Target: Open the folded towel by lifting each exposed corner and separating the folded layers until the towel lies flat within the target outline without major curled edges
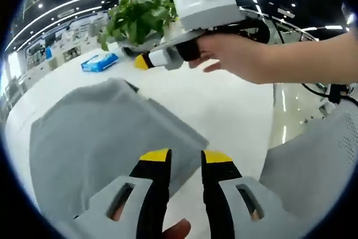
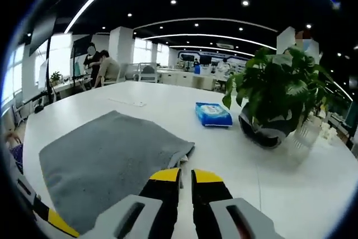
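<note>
The grey towel (image 1: pixel 106 138) lies folded on the white table (image 1: pixel 224 104), and its layered right edge (image 2: pixel 182 152) shows in the right gripper view. My left gripper (image 1: pixel 185 158) hovers over the towel's near right corner. Its yellow-tipped jaws are open, with nothing between them. My right gripper (image 2: pixel 186 176) is low at the towel's (image 2: pixel 112 155) near right corner, its jaws almost together and empty. In the left gripper view a hand (image 1: pixel 235 54) holds the right gripper (image 1: pixel 143 61) above the table beyond the towel.
A potted plant (image 2: pixel 274 93) and a blue wipes pack (image 2: pixel 212 114) stand on the table beyond the towel, to its right. The table edge (image 1: pixel 273 116) drops to a shiny floor. The person's grey clothing (image 1: pixel 313 166) is close by. Seated people (image 2: pixel 103 68) are far off.
</note>
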Tool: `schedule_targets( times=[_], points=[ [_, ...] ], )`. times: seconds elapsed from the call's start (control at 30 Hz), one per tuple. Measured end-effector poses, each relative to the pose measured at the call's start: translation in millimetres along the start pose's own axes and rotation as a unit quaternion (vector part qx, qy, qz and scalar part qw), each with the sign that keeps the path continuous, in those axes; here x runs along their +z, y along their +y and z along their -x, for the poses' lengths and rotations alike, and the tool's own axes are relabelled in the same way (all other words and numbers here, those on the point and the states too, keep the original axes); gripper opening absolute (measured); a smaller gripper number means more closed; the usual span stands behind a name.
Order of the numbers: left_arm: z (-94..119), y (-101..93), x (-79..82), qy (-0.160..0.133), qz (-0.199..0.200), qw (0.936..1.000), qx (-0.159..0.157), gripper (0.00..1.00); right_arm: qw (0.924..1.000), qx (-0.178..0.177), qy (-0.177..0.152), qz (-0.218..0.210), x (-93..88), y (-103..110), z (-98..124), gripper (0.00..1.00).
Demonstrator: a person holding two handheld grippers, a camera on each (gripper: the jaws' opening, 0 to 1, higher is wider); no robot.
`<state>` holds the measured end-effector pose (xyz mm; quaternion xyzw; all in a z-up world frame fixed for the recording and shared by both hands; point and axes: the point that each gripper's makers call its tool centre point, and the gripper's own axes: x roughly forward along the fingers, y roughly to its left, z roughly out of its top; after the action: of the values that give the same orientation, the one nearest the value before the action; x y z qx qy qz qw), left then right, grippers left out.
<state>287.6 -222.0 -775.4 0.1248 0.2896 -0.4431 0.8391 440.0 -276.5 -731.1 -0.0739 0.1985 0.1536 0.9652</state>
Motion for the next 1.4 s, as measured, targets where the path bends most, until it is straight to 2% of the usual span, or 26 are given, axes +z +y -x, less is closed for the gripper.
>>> schedule_targets(
  times=[0.13, 0.2, 0.3, 0.57, 0.63, 0.77, 0.9, 0.97, 1.07, 1.17, 1.2, 1.33, 1.4],
  points=[
    [-12.1, -9.0, -5.9, 0.015, -0.075, 0.9971, 0.001, 0.22, 0.9999, -0.009, 0.008, -0.002, -13.6, -5.5, 10.0, 0.04],
    [-15.5, -14.2, -8.8, 0.023, -0.079, 0.9965, -0.006, 0.22, 0.9999, -0.011, 0.011, -0.003, -19.3, -9.6, 14.3, 0.04],
    [-18.9, -12.2, -11.8, 0.032, -0.099, 0.9946, 0.004, 0.22, 0.9994, -0.001, 0.022, -0.028, -28.6, -9.2, 19.2, 0.04],
    [-22.1, -6.4, -11.4, 0.038, -0.119, 0.9920, 0.020, 0.17, 0.9990, 0.013, 0.036, -0.024, -46.6, 6.1, 32.3, 0.03],
    [-22.3, -5.0, -10.5, 0.038, -0.107, 0.9934, 0.018, 0.15, 0.9988, 0.015, 0.040, -0.025, -52.3, 7.6, 34.4, 0.03],
    [-19.2, -8.7, -8.0, 0.037, -0.086, 0.9956, 0.007, 0.05, 0.9971, 0.021, 0.050, -0.053, -60.8, 10.9, 38.7, 0.03],
    [-10.6, -2.7, -0.2, 0.025, -0.073, 0.9968, 0.022, 0.04, 0.9951, 0.028, 0.063, -0.070, -66.0, 17.4, 42.9, 0.00],
    [-3.9, 4.3, 7.3, 0.015, -0.050, 0.9981, 0.033, 0.04, 0.9938, 0.035, 0.068, -0.080, -67.3, 22.7, 45.9, 0.00],
    [8.6, 19.7, 18.5, -0.002, -0.008, 0.9987, 0.051, 0.04, 0.9916, 0.054, 0.078, -0.088, -70.2, 36.8, 49.4, 0.00],
    [20.4, 37.7, 25.5, -0.012, 0.009, 0.9974, 0.070, 0.04, 0.9878, 0.093, 0.090, -0.087, -71.6, 55.8, 52.5, 0.00],
    [24.0, 42.8, 27.9, -0.016, 0.014, 0.9970, 0.074, 0.04, 0.9876, 0.094, 0.091, -0.086, -71.2, 57.9, 52.9, 0.00],
    [41.5, 69.7, 41.5, -0.044, 0.039, 0.9930, 0.102, 0.04, 0.9848, 0.113, 0.113, -0.068, -73.4, 69.2, 55.6, 0.00],
    [54.1, 84.6, 49.5, -0.064, 0.062, 0.9890, 0.118, 0.04, 0.9831, 0.130, 0.124, -0.037, -75.6, 74.3, 55.6, 0.00]
  ],
)
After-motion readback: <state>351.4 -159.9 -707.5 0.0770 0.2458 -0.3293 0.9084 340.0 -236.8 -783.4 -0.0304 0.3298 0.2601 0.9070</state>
